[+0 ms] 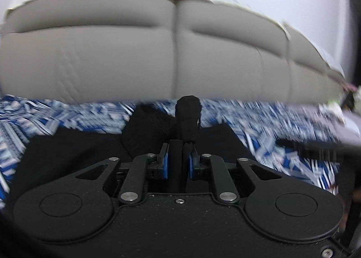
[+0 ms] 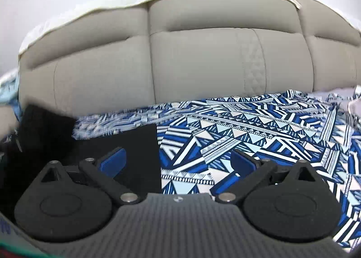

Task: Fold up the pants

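Left tool pinches black pants over patterned sheet.

1 black pants, 1 patterned bedsheet, 1 padded headboard, 2 claws

The pants are black, plain and matte. They lie spread on a blue-and-white patterned sheet in front of a padded grey headboard. In the left wrist view a bunched fold of the cloth stands upright, raised above the flat part, which runs off to the left. In the right wrist view the pants show a straight vertical edge against the sheet, with a rumpled heap further left.
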A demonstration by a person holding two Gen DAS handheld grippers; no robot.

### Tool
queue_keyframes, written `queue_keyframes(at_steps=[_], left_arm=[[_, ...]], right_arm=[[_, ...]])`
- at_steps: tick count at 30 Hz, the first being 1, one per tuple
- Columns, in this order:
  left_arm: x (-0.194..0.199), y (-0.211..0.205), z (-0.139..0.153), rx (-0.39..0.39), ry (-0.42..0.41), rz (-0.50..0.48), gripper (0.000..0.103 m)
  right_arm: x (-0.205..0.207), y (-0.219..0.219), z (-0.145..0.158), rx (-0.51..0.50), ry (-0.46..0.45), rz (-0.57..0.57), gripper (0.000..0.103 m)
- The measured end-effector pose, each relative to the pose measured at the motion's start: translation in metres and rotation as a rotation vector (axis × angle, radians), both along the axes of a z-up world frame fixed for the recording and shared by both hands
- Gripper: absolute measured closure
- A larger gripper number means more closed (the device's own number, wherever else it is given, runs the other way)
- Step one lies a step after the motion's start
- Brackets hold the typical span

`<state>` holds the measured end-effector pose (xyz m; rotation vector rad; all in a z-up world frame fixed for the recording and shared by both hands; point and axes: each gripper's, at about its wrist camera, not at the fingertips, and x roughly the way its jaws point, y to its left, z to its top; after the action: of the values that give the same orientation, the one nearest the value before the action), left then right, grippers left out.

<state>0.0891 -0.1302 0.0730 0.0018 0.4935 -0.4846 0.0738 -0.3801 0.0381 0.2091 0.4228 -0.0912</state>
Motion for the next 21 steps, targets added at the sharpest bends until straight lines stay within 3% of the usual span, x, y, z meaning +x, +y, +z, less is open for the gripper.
queue_keyframes(at_steps=[6,8,13,16,19,21], left_arm=[[-0.033,-0.033,-0.025,0.143,0.012,-0.123,0.077],[-0.045,-0.035,-0.026,0.142,0.013,-0.171,0.066],[-0.074,-0.012,-0.015,0.085,0.030,-0.240,0.056],[-0.088,0.014,-0.004,0.083,0.015,-0.220,0.055],[-0.086,0.052,0.011,0.035,0.005,-0.127,0.057],[-0.084,0.077,0.017,0.029,-0.024,-0.032,0.070]], right_arm=[[0.002,-0.009,-0.006,0.160,0.004,0.078,0.000],[0.001,-0.005,-0.006,0.204,-0.007,0.132,0.000],[0.006,0.008,-0.009,0.273,0.018,0.223,0.000],[0.010,0.022,-0.013,0.260,0.054,0.245,0.000],[0.005,0.037,-0.019,0.248,0.087,0.274,0.000],[-0.003,0.051,-0.026,0.258,0.105,0.294,0.000]])
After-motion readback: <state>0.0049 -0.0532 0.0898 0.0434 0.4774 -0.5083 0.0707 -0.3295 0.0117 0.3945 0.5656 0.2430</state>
